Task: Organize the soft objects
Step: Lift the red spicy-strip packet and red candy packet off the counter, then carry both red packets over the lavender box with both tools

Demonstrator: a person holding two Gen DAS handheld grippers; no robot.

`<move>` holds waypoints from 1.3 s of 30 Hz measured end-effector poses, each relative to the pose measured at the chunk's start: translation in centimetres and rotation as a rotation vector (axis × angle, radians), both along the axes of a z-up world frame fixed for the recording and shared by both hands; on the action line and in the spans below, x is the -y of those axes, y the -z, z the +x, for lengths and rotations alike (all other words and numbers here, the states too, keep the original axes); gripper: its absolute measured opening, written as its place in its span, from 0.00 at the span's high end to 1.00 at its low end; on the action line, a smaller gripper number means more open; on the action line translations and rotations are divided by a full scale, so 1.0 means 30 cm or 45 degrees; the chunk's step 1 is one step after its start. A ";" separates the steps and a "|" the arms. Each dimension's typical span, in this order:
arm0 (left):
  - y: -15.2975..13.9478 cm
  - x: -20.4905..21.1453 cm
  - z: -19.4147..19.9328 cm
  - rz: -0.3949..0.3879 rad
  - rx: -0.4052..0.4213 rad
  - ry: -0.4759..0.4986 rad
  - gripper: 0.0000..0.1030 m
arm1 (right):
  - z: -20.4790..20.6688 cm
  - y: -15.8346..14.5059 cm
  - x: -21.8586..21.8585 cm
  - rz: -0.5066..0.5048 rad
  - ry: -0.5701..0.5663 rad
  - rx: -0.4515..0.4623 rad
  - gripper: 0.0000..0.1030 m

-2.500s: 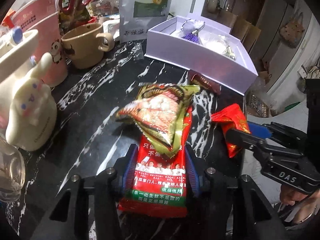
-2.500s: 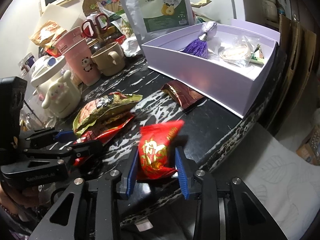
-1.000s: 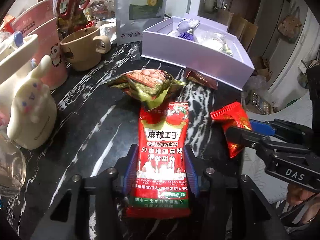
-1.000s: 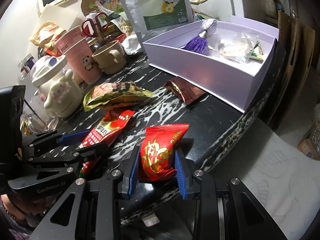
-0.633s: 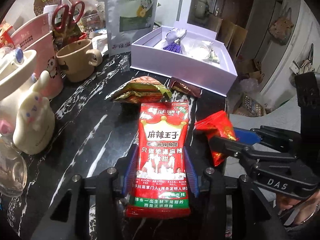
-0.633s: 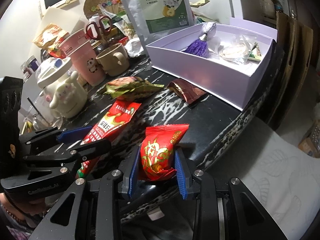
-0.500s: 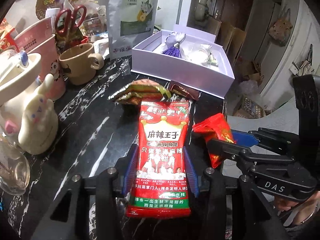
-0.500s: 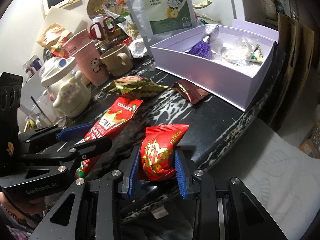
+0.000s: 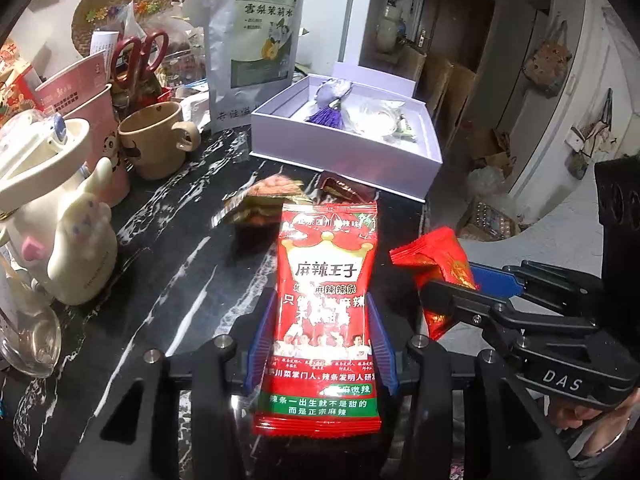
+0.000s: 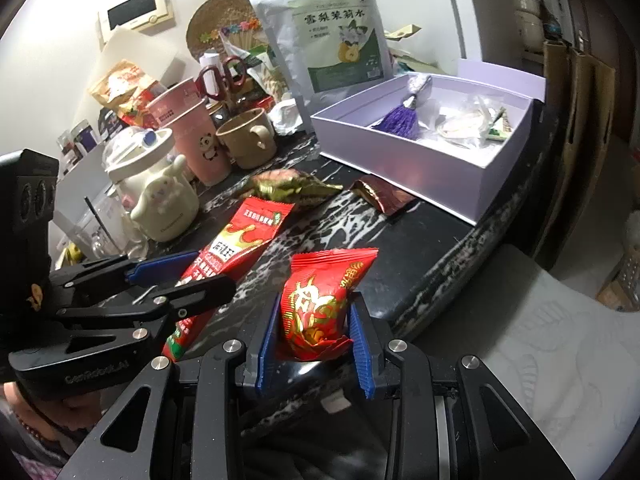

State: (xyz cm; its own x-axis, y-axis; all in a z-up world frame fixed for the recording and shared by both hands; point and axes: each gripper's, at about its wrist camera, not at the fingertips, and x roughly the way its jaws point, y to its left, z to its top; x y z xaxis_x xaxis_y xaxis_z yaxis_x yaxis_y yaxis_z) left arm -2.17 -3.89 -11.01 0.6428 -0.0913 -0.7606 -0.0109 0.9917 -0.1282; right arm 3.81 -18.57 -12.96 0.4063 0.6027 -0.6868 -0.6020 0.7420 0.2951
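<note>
Black marble-veined counter (image 9: 168, 264) fills both views, its far side crowded with a tall tea pouch (image 9: 256, 40), a lilac box (image 9: 360, 160) lying open, cups, scissors and a cream rabbit jar (image 9: 60, 240). Beyond the counter edge are a doorway and stacked cardboard.

On the counter between the grippers and the box lie a green-gold packet (image 9: 264, 200) and a small brown packet (image 10: 380, 196), the latter just beside the box wall.

Left gripper (image 9: 320, 340) is clamped on a long red snack bag (image 9: 326, 300), gripped across its lower half so the upper half stands free above the counter. Right gripper (image 10: 316, 340) is clenched on a shorter red pouch (image 10: 320, 300), pinched near its bottom seam, held over the counter's near edge.

Both bags seem headed for the box. To do that well, I would carry each one level over the box wall before lowering, bring the arms in one at a time so the grippers do not collide, and set the bags on bare floor beside the purple tassel (image 10: 400, 120) and clear wrappers (image 10: 464, 124), not on them. Only then let go.

Hard to make out: the box's near inner floor is hidden behind its wall, the long bag's tail covers the left jaws' roots, and whether either bag brushes the counter cannot be told.
</note>
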 end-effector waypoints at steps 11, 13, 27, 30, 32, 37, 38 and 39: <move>-0.059 0.075 -0.025 0.012 0.070 0.062 0.57 | -0.058 -0.041 0.090 0.031 0.078 0.036 0.68; -0.072 0.093 -0.025 0.013 0.084 0.079 0.57 | -0.066 -0.050 0.106 0.039 0.094 0.041 0.68; -0.170 0.185 0.052 -0.016 0.170 0.207 0.57 | -0.067 -0.148 0.233 0.081 0.233 0.108 0.68; -0.198 0.195 0.085 -0.017 0.190 0.228 0.57 | -0.047 -0.179 0.248 0.086 0.254 0.134 0.68; -0.221 0.199 0.111 -0.018 0.208 0.237 0.57 | -0.033 -0.200 0.255 0.090 0.264 0.152 0.68; -0.289 0.200 0.175 -0.019 0.274 0.237 0.57 | 0.025 -0.253 0.269 0.115 0.269 0.183 0.68; -0.300 0.201 0.185 -0.019 0.284 0.236 0.57 | 0.036 -0.263 0.270 0.118 0.266 0.191 0.68; -0.315 0.202 0.202 -0.020 0.299 0.235 0.57 | 0.050 -0.276 0.271 0.121 0.262 0.200 0.68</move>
State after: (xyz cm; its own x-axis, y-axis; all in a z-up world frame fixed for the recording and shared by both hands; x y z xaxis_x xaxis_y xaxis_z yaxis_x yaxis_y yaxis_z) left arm 3.88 -9.94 -1.56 0.7725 -0.2335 -0.5905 0.2012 0.9720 -0.1212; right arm 5.33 -26.70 -4.69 0.6240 0.5552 -0.5499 -0.4854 0.8269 0.2840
